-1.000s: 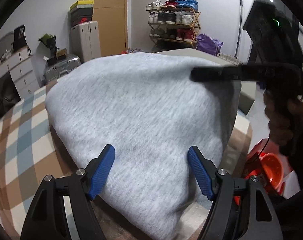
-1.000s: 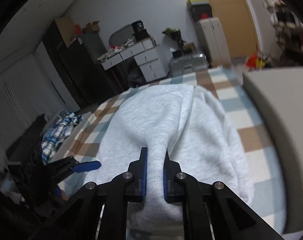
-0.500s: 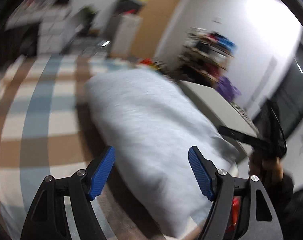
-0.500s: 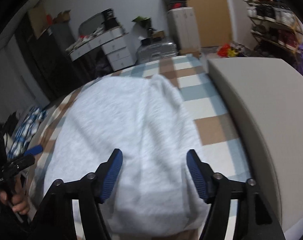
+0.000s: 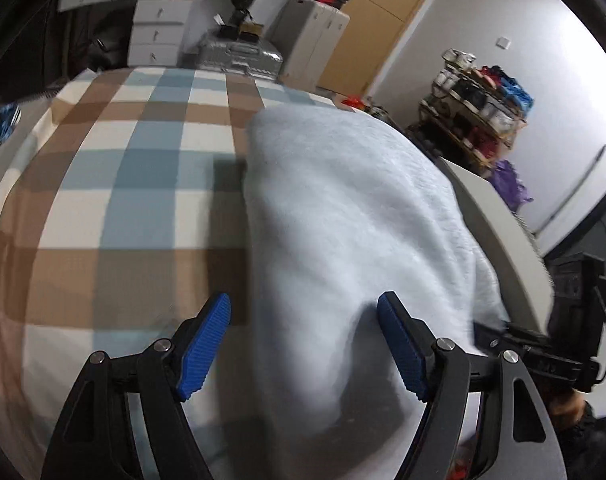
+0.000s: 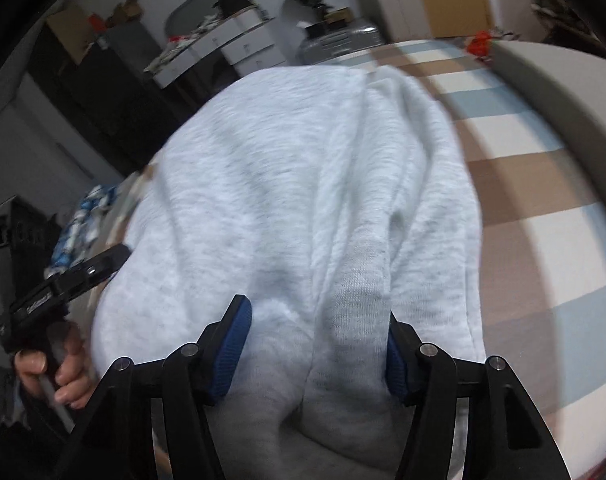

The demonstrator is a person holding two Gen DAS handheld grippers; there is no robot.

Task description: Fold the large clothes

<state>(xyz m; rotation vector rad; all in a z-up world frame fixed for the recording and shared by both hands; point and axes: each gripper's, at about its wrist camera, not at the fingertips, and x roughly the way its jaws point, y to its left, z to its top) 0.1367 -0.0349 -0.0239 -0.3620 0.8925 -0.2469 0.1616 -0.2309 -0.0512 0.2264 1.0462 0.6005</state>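
Note:
A light grey sweatshirt (image 5: 343, 208) lies in a folded heap on the checked bedspread (image 5: 123, 184). My left gripper (image 5: 305, 344) is open over the garment's left edge. One pad is above the bedspread and the other above the cloth, with nothing pinched. In the right wrist view the sweatshirt (image 6: 263, 184) fills the middle, and a ribbed cuff (image 6: 359, 280) runs toward the camera. My right gripper (image 6: 315, 352) straddles the cuff and bunched cloth; its jaws are closing, still wide apart. Each gripper shows in the other's view: the right gripper (image 5: 543, 354) and the left gripper (image 6: 71, 276), held in a hand (image 6: 63, 368).
A grey padded ledge (image 5: 499, 224) runs along the bed's right side. Beyond the bed stand white drawers (image 5: 155, 32), a silver suitcase (image 5: 239, 54) and a shoe rack (image 5: 475, 108). A blue-and-white cloth (image 6: 79, 220) lies at the bed's far left.
My right gripper let go of the pinched sleeve fold, opened wide and dropped lower over the cloth. My left gripper rolled and slid across to the garment's left edge, staying open.

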